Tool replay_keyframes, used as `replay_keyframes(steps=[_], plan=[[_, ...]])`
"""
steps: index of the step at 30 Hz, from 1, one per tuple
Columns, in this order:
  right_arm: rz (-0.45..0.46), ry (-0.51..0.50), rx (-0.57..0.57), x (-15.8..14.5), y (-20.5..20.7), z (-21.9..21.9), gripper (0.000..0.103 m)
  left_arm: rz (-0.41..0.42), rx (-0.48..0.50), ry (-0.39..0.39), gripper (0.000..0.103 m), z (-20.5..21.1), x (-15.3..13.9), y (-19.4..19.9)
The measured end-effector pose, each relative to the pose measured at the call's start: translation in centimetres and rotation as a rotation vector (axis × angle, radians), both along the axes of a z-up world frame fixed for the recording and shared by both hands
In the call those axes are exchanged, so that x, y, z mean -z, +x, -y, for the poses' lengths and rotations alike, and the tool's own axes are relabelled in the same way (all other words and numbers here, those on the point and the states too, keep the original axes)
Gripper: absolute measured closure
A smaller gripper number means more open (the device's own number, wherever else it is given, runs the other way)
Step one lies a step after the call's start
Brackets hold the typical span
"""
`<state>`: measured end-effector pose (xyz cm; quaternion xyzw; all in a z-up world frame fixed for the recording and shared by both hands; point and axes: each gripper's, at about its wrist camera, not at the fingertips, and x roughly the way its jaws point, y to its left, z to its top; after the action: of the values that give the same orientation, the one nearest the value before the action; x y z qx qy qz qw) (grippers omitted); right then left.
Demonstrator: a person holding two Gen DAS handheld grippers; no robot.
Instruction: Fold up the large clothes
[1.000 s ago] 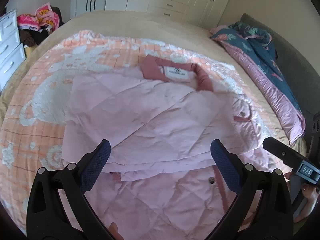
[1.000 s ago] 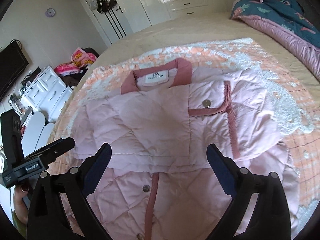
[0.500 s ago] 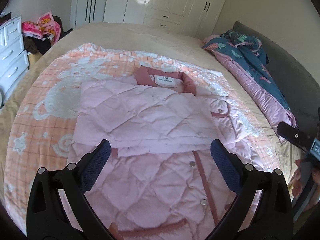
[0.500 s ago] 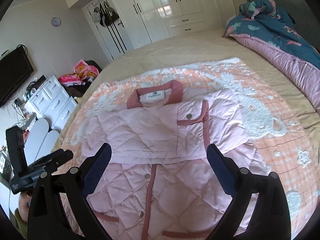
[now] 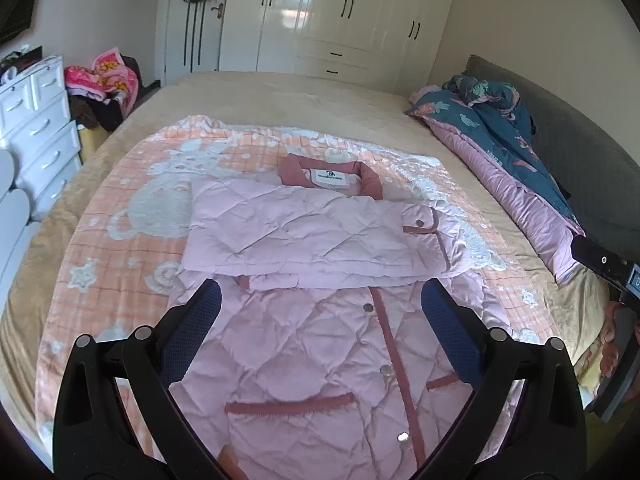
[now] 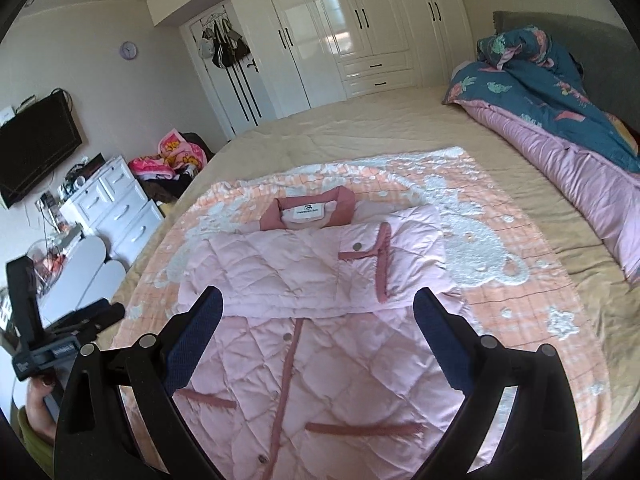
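Nearest me, my left gripper (image 5: pixel 320 316) fills the bottom of its frame with its blue-padded fingers (image 5: pixel 192 336) spread wide and nothing between them; my right gripper (image 6: pixel 316 320) is just as wide apart and just as empty in its own view. Both hang above the lower half of the pink quilted coat (image 5: pixel 320 352), which lies flat in the middle of each frame on an orange and white blanket (image 5: pixel 132 216). The coat's sleeves are folded across its chest, and its darker pink collar (image 5: pixel 292 170) points away from me. A white label (image 5: pixel 330 176) inside the collar carries print too small to read. At the left edge of the right view my other gripper shows a small tag (image 6: pixel 64 348) with blurred lettering. Farther off, at the right, a blue flowered quilt (image 5: pixel 500 128) lies heaped on the tan bed (image 5: pixel 280 96). White drawers (image 5: pixel 36 128) stand at the left, white wardrobes (image 5: pixel 340 20) at the top.
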<state>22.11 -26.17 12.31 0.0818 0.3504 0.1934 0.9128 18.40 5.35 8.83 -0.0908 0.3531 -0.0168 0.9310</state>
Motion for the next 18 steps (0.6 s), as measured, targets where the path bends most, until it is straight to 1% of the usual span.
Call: replay_keyframes(steps=[8,18], plan=[[0.014,-0.042,-0.03,-0.4,-3.0,1.0,0.007,0.019,-0.021,0.006,0.009,1.0,-0.7,-3.3],[0.031,-0.035,-0.046,-0.6,-5.6,1.7,0.007,0.03,-0.046,0.037,0.009,1.1,-0.7,-6.9]])
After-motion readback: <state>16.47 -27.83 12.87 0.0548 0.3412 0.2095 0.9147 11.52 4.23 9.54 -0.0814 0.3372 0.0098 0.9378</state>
